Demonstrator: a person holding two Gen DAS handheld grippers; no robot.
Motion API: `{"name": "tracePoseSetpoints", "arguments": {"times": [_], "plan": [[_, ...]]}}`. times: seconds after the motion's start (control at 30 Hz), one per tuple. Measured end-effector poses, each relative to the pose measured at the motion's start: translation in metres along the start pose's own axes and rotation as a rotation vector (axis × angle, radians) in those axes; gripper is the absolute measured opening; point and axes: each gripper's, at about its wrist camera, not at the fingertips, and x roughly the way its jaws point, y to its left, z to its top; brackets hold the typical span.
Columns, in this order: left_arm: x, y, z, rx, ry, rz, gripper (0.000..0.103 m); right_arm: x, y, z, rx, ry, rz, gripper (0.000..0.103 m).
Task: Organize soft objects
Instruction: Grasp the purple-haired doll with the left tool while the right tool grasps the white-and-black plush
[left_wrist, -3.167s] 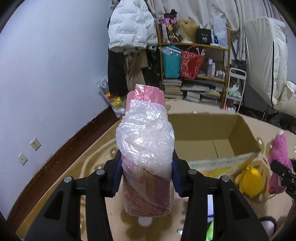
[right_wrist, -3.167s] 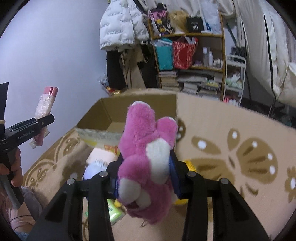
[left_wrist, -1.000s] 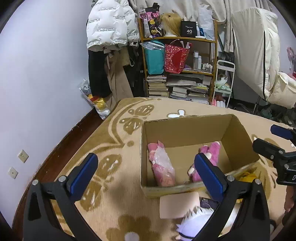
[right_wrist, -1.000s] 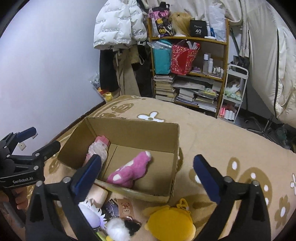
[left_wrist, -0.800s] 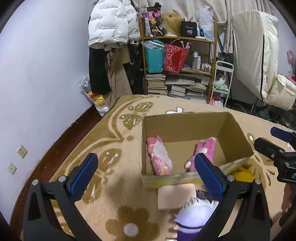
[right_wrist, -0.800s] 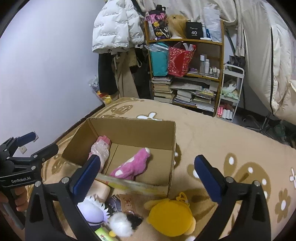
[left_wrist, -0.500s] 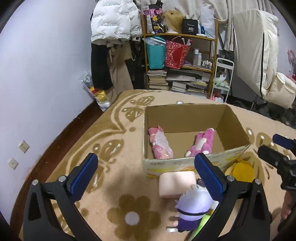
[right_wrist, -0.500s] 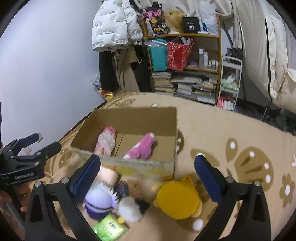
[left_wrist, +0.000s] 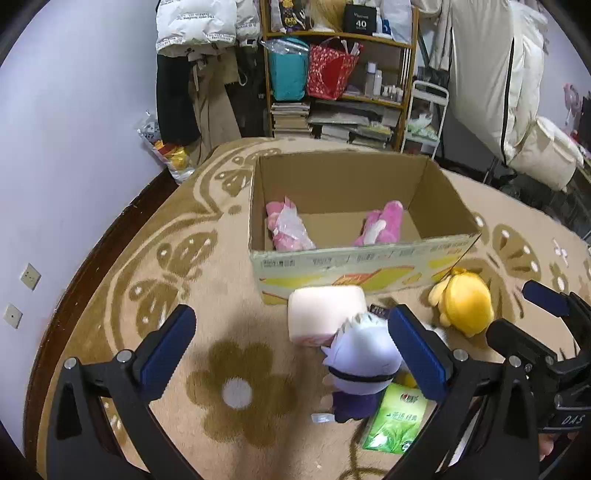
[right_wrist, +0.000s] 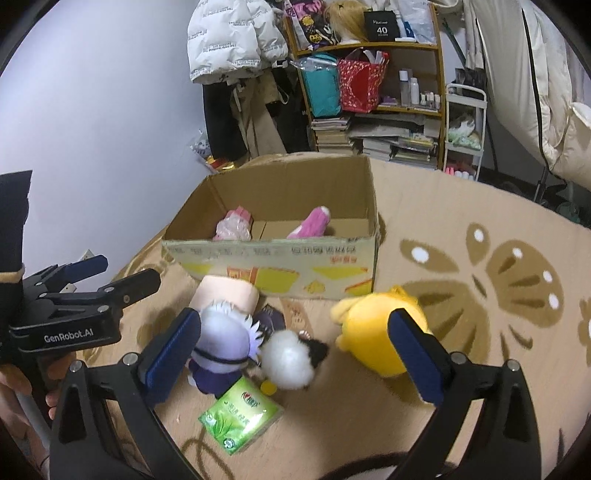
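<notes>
Hovering over the carpet (left_wrist: 110, 288), both grippers are empty with their fingers spread wide. Straight ahead of the left gripper (left_wrist: 290, 349), beyond the fingertips, sits the open cardboard box (left_wrist: 354, 262), and inside it there's a pink toy wrapped in plastic (left_wrist: 288, 229) on the left and a pink plush (left_wrist: 380, 223) more to the right, both lying on the box floor. Just in front of the box, ahead of the left gripper's right finger, is a pale pink pillow block (left_wrist: 325, 314), and a white-haired plush doll (left_wrist: 360, 365) lies touching it, right up against that finger. A green tea packet (left_wrist: 395, 421) lies below the doll. From the right gripper (right_wrist: 293, 350), the doll (right_wrist: 221, 343) sits by its left finger, a white and black fluffy ball (right_wrist: 291, 354) is pretty much between the fingers, and the yellow plush (right_wrist: 376, 332) is up against its right finger. Off to the left of that view you can see the left gripper held in a hand (right_wrist: 14, 384).
</notes>
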Motion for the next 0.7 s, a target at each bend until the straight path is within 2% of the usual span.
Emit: {"name": "tracePoseSetpoints", "arguments": {"times": [0.27,0.33,0.47,0.53,0.7], "plan": [[0.016,-0.007,-0.004,0.007,0.07,-0.038,0.102,0.018,0.0,-0.016,-0.016,0.048,0.002,0.096],[0.021,-0.009,-0.004,0.006,0.086,-0.044,0.102,0.024,-0.001,-0.019,-0.025,0.062,0.002,0.089],[0.031,-0.012,-0.006,0.005,0.114,-0.058,0.102,0.034,-0.004,-0.023,-0.033,0.08,0.011,0.082],[0.037,-0.014,-0.007,0.008,0.135,-0.066,0.102,0.039,-0.005,-0.024,-0.042,0.089,0.016,0.073],[0.052,-0.018,-0.009,-0.012,0.196,-0.108,0.102,0.053,-0.009,-0.027,-0.047,0.122,0.035,0.059]]}}
